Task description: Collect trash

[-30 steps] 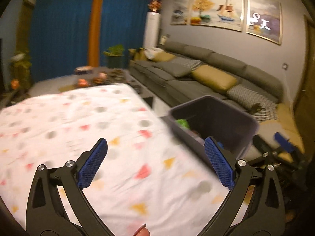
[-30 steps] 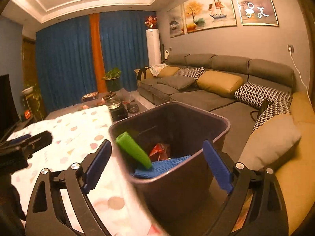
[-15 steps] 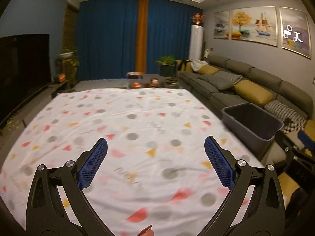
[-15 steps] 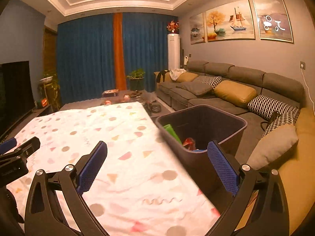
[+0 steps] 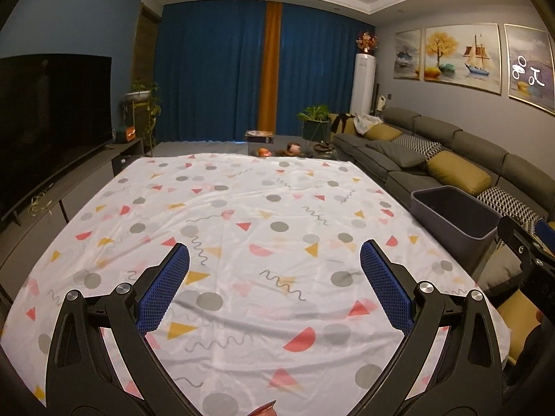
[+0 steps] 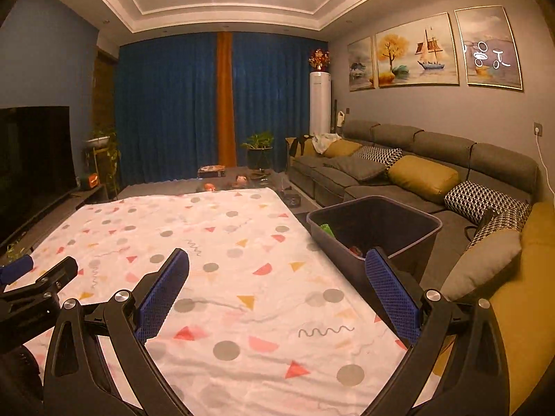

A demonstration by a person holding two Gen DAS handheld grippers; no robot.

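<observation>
White patterned tablecloth (image 5: pixel 263 228) lies bare beneath my wide-open left gripper (image 5: pixel 274 270) and right gripper (image 6: pixel 277 277); dark plastic bin (image 6: pixel 399 242) abuts its right edge.

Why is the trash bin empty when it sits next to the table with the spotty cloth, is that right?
Not quite. The trash bin does sit beside the table with the spotty cloth, but it is not empty: the right wrist view shows a green thing and something red inside it.
</observation>
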